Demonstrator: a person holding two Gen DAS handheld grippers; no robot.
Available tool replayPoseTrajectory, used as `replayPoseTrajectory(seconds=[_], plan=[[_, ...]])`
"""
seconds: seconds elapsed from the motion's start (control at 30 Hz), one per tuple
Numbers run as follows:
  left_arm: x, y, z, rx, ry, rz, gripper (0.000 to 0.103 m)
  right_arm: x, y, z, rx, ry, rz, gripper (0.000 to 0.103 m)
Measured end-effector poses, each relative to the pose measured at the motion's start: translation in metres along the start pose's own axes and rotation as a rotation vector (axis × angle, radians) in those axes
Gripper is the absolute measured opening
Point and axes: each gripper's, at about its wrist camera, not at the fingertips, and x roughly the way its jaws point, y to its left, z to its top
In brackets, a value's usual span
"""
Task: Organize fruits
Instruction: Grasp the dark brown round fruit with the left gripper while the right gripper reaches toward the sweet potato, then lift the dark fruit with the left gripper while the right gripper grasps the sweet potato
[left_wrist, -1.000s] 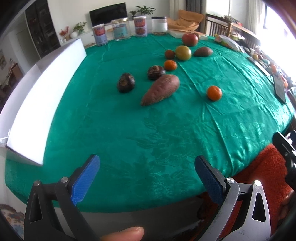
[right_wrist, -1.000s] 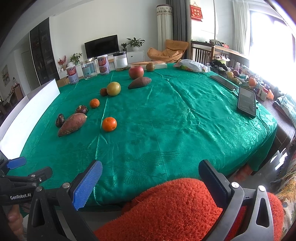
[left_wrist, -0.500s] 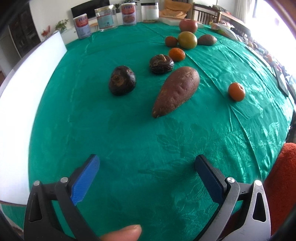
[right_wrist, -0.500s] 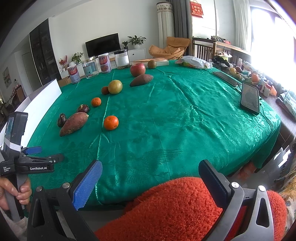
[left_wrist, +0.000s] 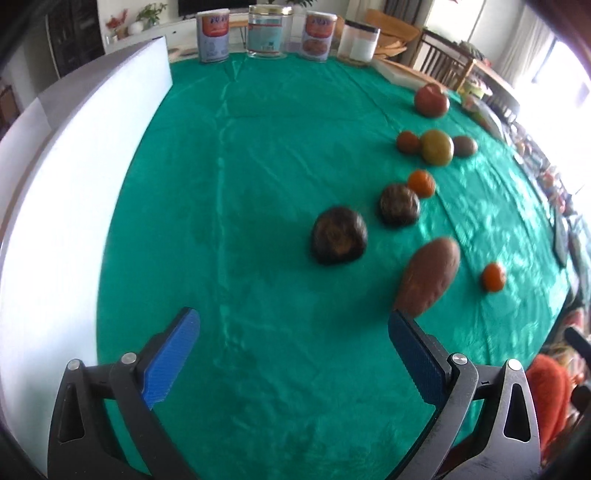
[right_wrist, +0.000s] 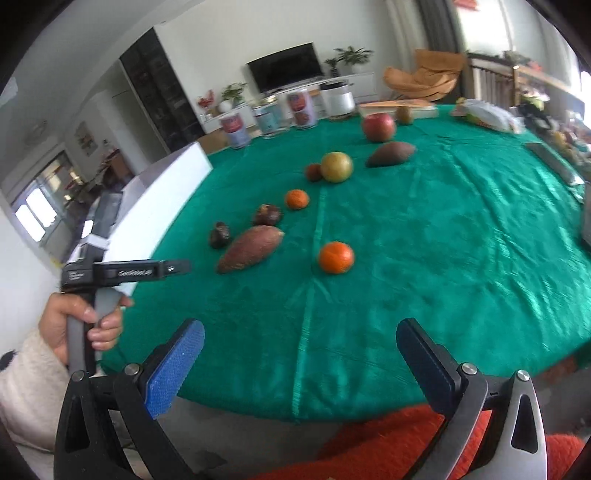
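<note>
While both claws gape empty, the left gripper (left_wrist: 293, 334) nears the dark taro (left_wrist: 338, 240); next, centre its jaws around it.

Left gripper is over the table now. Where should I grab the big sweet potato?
Take the sweet potato across its thick middle, coming down from above with the left gripper turned so its fingers straddle the long axis. It lies flat and tapers toward the near tip, so the ends would probably slip.
</note>
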Motion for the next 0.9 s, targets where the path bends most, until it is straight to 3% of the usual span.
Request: replayPoseTrajectory(seconds=[0.07,0.17,0.23,0.27,0.3,0.37,0.43,0.5,0.57,0.7,0.77,0.9], plan=[[0.01,-0.001,0.021,-0.001,0.011,-0.028,0.102,0.019,0.002,0.02,0.073,0.053,0.015,0.103],[0.027,-0.016,0.039,0.07,0.006,-0.022,0.1,0.032,-0.004,0.033,0.18,0.059,0.041,0.103],[0.037,-0.022,0.043,0.115,0.006,0.004,0.087,0.031,-0.007,0.029,0.206,0.056,0.043,0.103],[0.042,-0.024,0.044,0.121,0.018,0.008,0.074,0.027,-0.011,0.027,0.215,0.061,0.045,0.103],[0.048,-0.023,0.045,0.118,0.038,-0.005,0.069,0.025,-0.013,0.023,0.222,0.067,0.043,0.103],[0.057,-0.023,0.043,0.1,0.074,-0.021,0.066,0.018,-0.02,0.019,0.244,0.077,0.04,0.103],[0.056,-0.029,0.038,0.142,0.047,0.01,0.064,0.011,-0.028,0.02,0.28,0.065,0.038,0.101],[0.054,-0.036,0.034,0.187,0.028,0.042,0.042,0.006,-0.036,0.027,0.326,0.057,0.055,0.083],[0.052,-0.034,0.033,0.176,0.012,0.073,0.042,0.013,-0.038,0.038,0.376,0.083,0.073,0.069],[0.028,-0.017,0.033,0.057,-0.042,0.043,0.042,0.06,-0.016,0.063,0.436,0.181,0.174,0.067],[0.007,-0.008,0.029,0.02,-0.073,0.033,0.042,0.091,0.003,0.073,0.408,0.25,0.15,0.067],[-0.036,0.01,0.016,-0.037,-0.113,0.021,0.042,0.141,0.017,0.079,0.436,0.365,0.021,0.067]])
